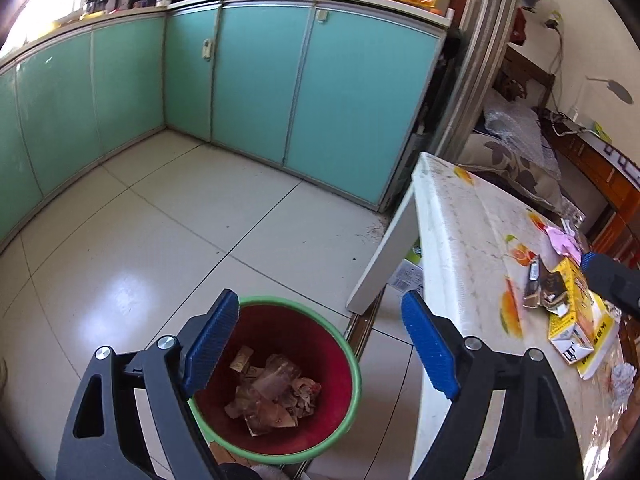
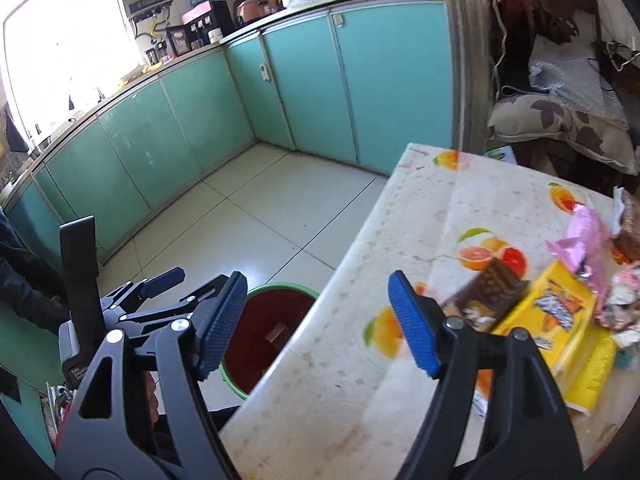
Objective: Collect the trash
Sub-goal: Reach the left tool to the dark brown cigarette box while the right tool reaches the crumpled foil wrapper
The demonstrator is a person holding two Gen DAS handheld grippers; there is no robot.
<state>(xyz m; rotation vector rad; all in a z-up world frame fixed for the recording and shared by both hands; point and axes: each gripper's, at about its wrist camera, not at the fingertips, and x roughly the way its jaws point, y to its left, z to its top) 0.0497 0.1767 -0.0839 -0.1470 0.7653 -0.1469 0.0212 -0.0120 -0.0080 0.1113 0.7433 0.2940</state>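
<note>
The red bin with a green rim stands on the tiled floor just beside the table's edge, evidently so scraps can go straight down from the tabletop; crumpled wrappers already lie at its bottom, while a yellow carton, a brown packet and a pink wrapper are left near the table's far side. The left gripper tilts down over the bin's mouth, jaws wide apart and empty. The right gripper angles down across the table edge toward the rubbish, jaws spread, nothing between them.
</note>
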